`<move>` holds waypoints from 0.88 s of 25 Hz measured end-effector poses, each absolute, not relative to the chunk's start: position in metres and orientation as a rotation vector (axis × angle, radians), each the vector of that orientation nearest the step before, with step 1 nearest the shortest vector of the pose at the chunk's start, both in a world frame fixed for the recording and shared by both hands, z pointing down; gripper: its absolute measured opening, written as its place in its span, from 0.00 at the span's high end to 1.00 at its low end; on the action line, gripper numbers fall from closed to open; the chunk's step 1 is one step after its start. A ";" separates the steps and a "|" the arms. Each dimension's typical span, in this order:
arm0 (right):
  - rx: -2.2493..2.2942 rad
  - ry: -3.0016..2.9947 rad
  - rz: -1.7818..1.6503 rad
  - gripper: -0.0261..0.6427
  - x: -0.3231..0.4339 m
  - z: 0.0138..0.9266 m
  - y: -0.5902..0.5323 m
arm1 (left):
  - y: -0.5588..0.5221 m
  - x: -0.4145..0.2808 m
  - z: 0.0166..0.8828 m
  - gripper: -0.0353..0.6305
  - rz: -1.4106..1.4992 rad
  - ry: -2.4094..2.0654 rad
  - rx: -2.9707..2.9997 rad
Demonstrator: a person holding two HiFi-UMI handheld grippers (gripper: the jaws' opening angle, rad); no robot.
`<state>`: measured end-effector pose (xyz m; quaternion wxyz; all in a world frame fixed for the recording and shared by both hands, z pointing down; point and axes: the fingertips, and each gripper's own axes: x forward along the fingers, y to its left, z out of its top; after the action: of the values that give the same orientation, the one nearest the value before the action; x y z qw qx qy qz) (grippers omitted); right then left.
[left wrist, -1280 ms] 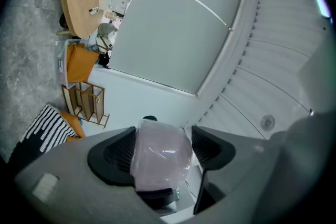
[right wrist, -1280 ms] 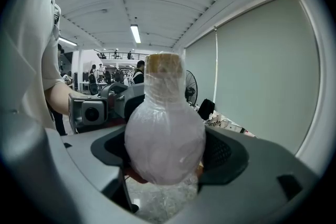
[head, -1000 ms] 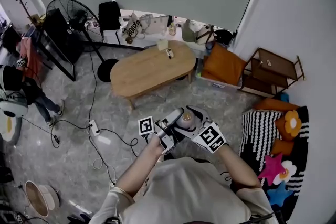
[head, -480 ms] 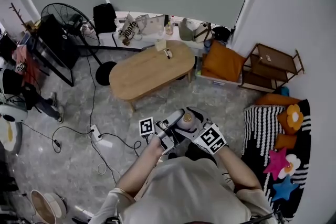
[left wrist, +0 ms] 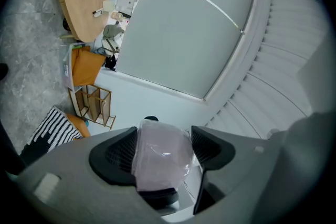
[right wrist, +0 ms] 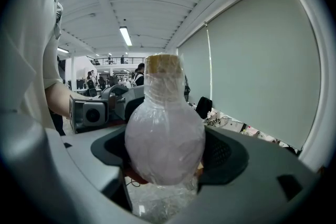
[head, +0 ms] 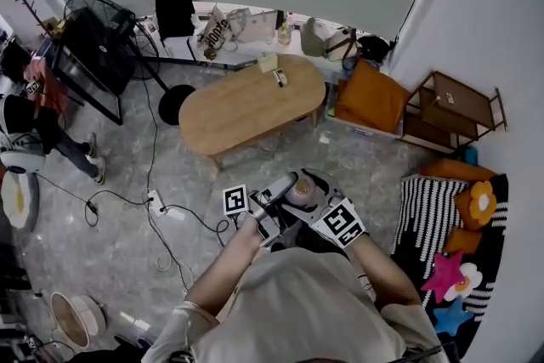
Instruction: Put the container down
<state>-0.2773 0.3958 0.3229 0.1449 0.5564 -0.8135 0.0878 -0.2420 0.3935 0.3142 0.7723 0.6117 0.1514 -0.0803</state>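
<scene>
The container [head: 299, 193] fills both jaw gaps, left gripper [left wrist: 160, 150] and right gripper [right wrist: 165, 155]. Ahead, the oval table [head: 238, 110] top is mostly bare; small items [head: 274, 72] occupy its far edge. A cabled power strip [head: 156, 202] lies on the floor [head: 102, 242] at left; cushions [head: 472, 204] crowd the striped rug [head: 421, 212] at right.

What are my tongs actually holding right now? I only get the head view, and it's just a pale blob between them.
Observer: The right gripper view shows the right tongs shut on a pale round-bodied container wrapped in clear plastic film, gripped at its bulging body.
Operator: And the left ones?
Observer: The left gripper view shows the left tongs shut on film-wrapped material too, apparently the same container, with a pad pressing on each side.
Operator: Which end sticks out?
Observer: In the right gripper view its narrow neck, capped by a tan top, sticks out past the right tongs.
</scene>
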 end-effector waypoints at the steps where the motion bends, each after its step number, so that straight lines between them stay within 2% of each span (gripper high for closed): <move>1: 1.600 -2.351 0.254 0.37 -0.269 0.324 0.390 | 0.387 -0.234 0.316 0.46 -0.174 0.320 1.330; 14: 1.483 -2.440 0.231 0.37 -0.156 0.326 0.331 | 0.325 -0.121 0.317 0.46 -0.255 0.239 1.363; 22: 1.436 -2.487 0.252 0.37 -0.126 0.333 0.311 | 0.303 -0.091 0.326 0.46 -0.274 0.182 1.364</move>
<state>-0.1258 0.3111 0.3329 0.1289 0.4938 -0.8556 0.0865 -0.0914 0.3031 0.3260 0.7638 0.6274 0.0837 -0.1261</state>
